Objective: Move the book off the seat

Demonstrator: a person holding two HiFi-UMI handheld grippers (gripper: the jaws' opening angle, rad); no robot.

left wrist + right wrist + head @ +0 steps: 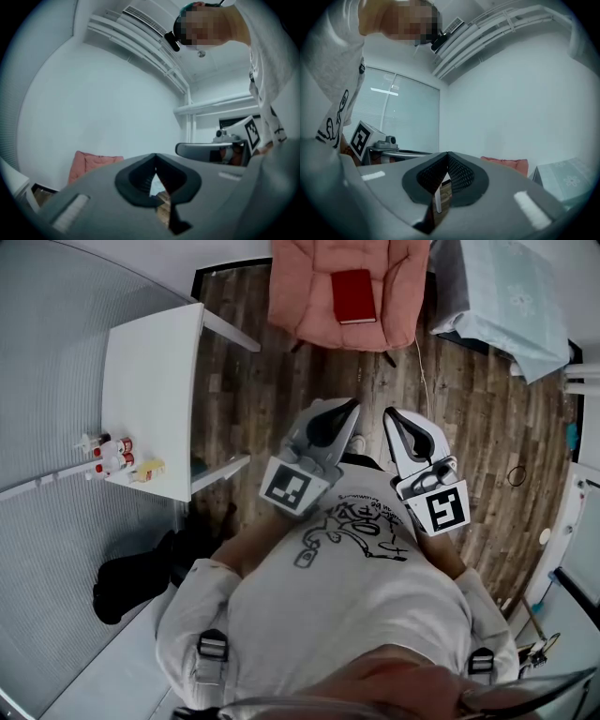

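A dark red book [353, 295] lies flat on the seat of a pink armchair [305, 287] at the top of the head view. My left gripper [351, 405] and my right gripper [391, 414] are held side by side in front of the person's chest, well short of the chair, both shut and empty. In the left gripper view the jaws [156, 157] meet at their tips, and the armchair [91, 164] shows low at left. The right gripper [447, 155] shows shut too, with the armchair [506, 165] low at right.
A white table [150, 399] stands at left, with small bottles [114, 456] near its edge. A pale blue covered bed [506, 296] sits right of the chair. Wooden floor [272, 381] lies between me and the chair. A dark bag [141, 568] rests beside the person.
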